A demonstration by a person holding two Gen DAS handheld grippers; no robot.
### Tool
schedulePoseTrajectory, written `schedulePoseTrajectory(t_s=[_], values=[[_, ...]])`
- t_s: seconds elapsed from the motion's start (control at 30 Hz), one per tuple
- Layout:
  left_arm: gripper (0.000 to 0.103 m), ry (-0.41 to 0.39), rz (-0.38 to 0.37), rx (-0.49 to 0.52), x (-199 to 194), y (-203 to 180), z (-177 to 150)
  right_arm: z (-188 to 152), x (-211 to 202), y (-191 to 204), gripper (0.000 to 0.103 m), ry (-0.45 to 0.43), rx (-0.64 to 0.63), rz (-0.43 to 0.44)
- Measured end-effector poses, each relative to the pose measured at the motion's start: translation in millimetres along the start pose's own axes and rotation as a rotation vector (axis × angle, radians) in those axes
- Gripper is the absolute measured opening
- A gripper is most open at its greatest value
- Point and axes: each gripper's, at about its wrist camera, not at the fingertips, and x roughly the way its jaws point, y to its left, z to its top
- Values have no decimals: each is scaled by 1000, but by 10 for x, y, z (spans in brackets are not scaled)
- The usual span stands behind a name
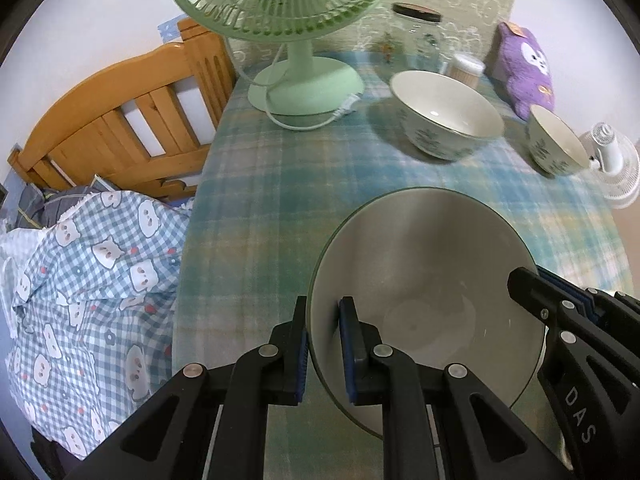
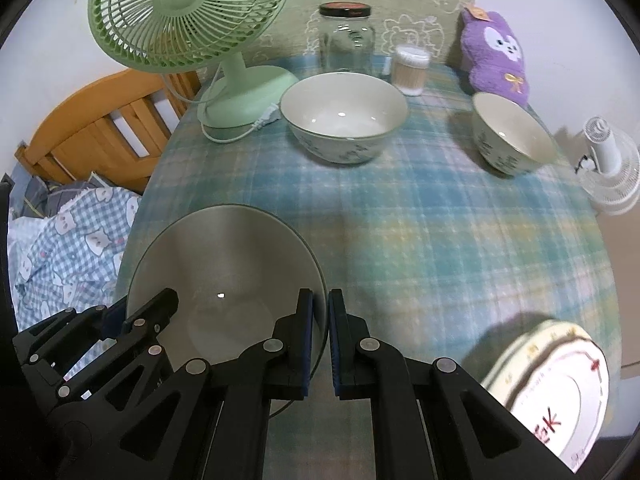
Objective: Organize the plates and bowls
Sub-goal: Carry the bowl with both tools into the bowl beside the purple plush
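A large deep grey-white bowl [image 1: 424, 272] [image 2: 228, 256] with a thin dark rim is near the front of the plaid-covered table [image 2: 440, 240]. My left gripper [image 1: 324, 348] is shut on its left rim, one pad inside and one outside. On the opposite rim my right gripper [image 2: 321, 336] is shut the same way. Whether the bowl touches the cloth I cannot tell. A big floral bowl [image 1: 444, 112] [image 2: 344, 112] and a smaller floral bowl [image 1: 556, 140] [image 2: 512, 132] stand farther back. A white plate [image 2: 560, 392] with red marks lies at the front right.
At the back stand a green desk fan [image 2: 188, 12] with its cord, a glass jar [image 2: 346, 40], a cotton swab tub [image 2: 412, 70] and a purple plush toy [image 2: 496, 56]. A small white fan [image 2: 608, 160] sits at the right edge. A wooden bed frame [image 1: 120, 128] and checked bedding [image 1: 92, 300] lie left.
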Motion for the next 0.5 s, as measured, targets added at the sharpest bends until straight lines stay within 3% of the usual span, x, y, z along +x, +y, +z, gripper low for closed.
schedulePoseTrajectory(t_s=[0.5], values=[[11,16,-35,56,-322,-489,-571,-640,-390,-407,10,17,39,-33]])
